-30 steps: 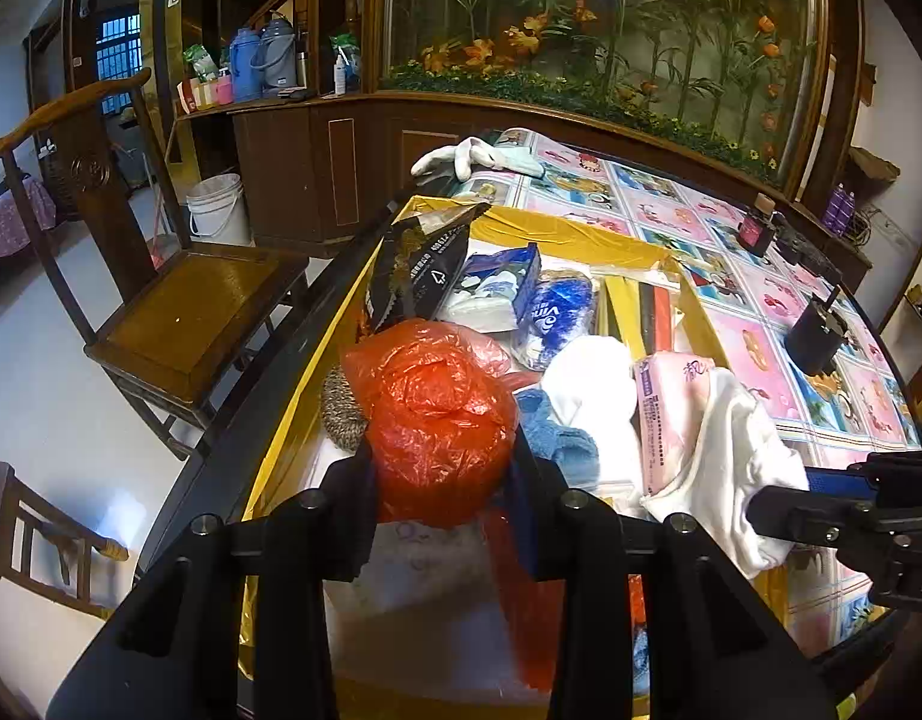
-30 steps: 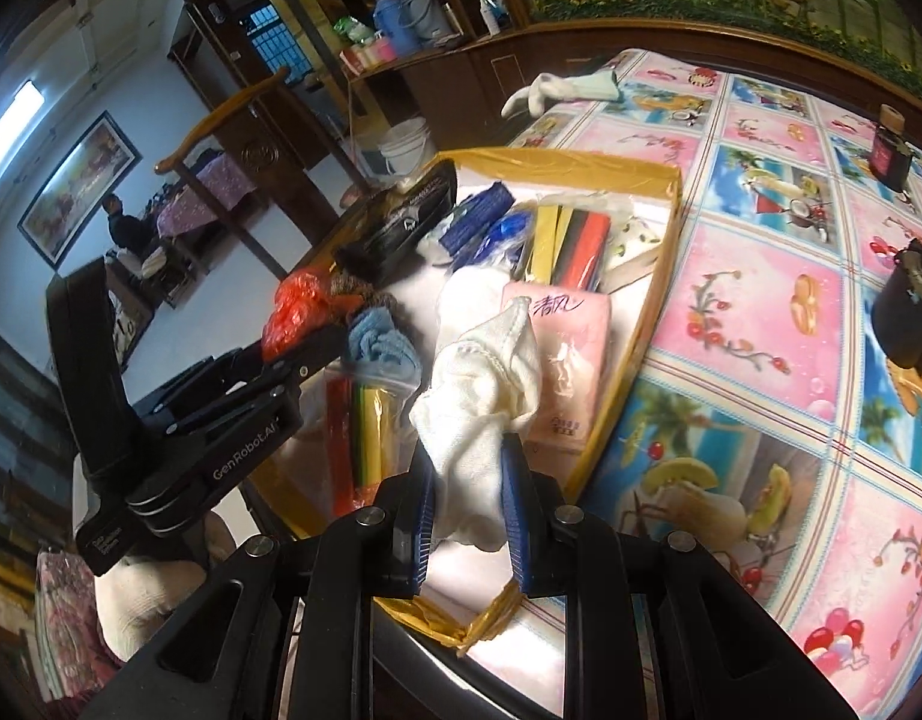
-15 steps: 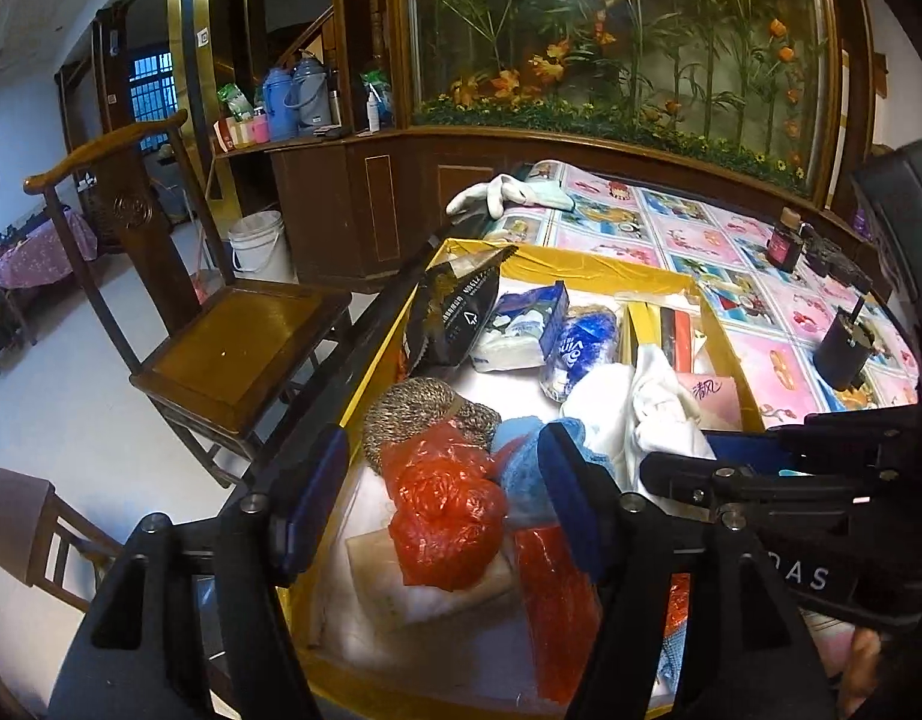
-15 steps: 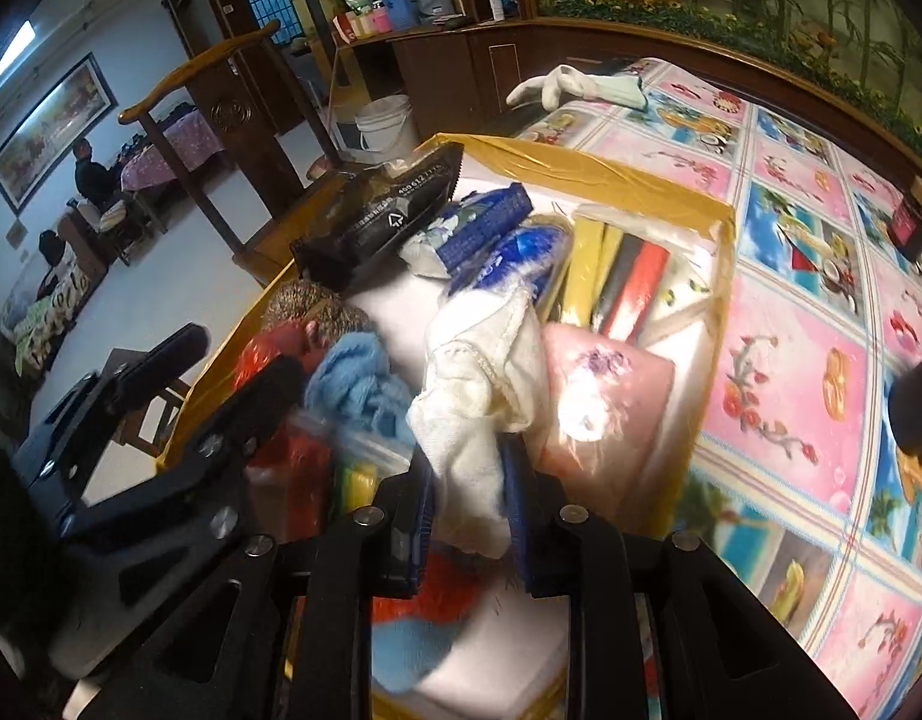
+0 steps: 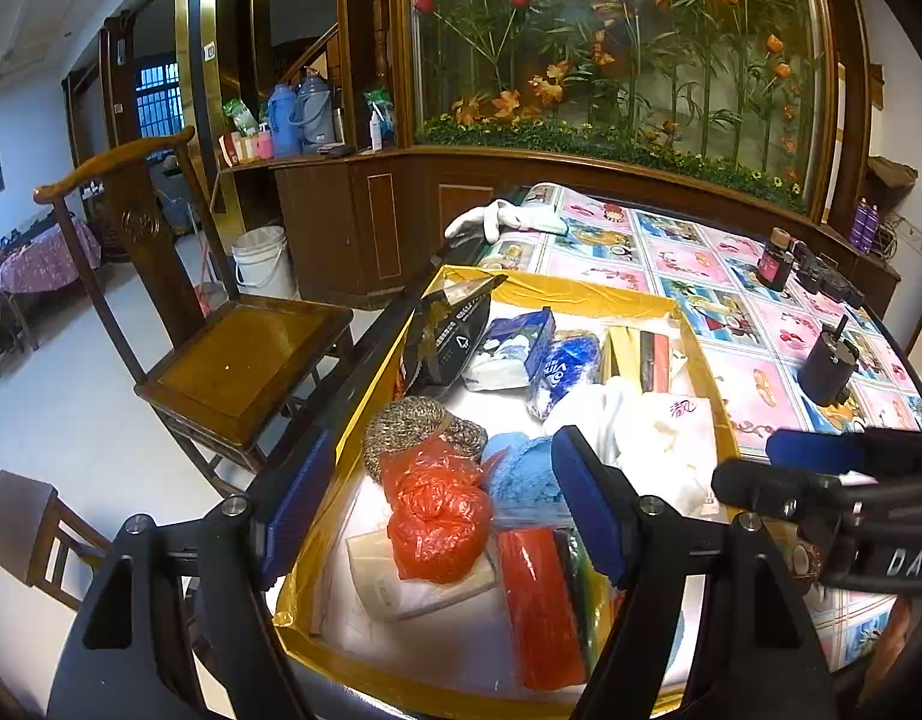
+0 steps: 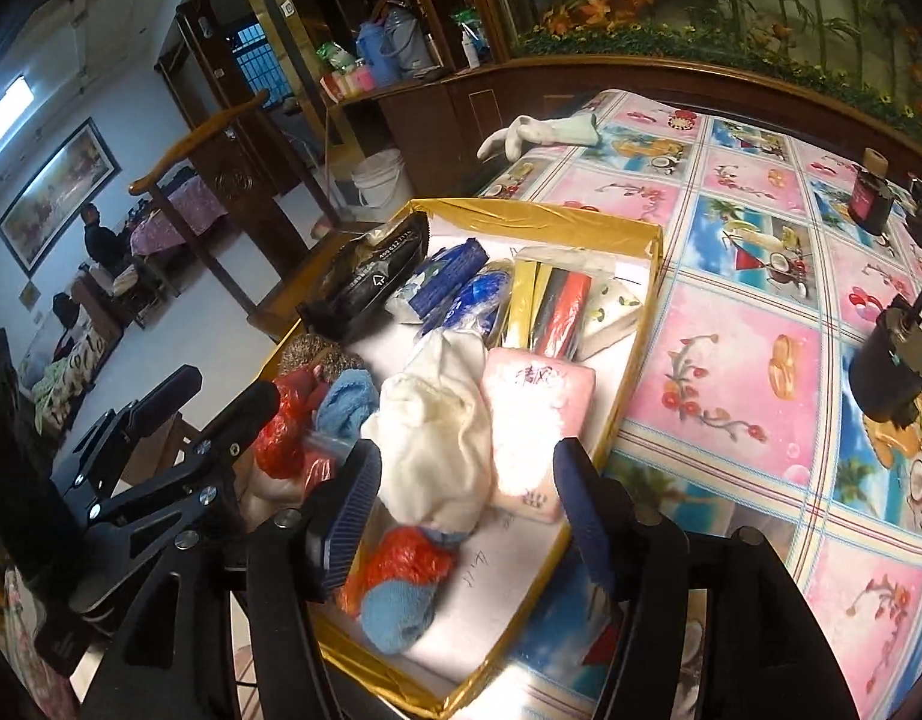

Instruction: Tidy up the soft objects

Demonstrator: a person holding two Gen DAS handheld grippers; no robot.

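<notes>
1. The left hand-held gripper (image 5: 437, 510) hung over the near end of the box (image 5: 557, 285), jaws spread wide and holding nothing; the right hand-held gripper (image 6: 467, 510) hung beside it, likewise agape and empty.
2. Below the left one lay a red bag (image 5: 437, 510); it looked light, crinkly and slippery, best pinched at its knotted middle.
3. Below the right one lay a white cloth (image 6: 437, 438), soft and limp; a bunched fold would likely give the surest hold; touching it lay a pink tissue pack (image 6: 533, 426), squashy but film-wrapped.
4. The box also held a blue cloth (image 5: 521, 474), a scourer (image 5: 407, 420), a black pouch (image 5: 449, 330) and blue packs (image 5: 557, 360), all crowded together.
5. The box sat on the counter (image 6: 761, 300); a dark cup (image 6: 893, 366) stood well apart.
</notes>
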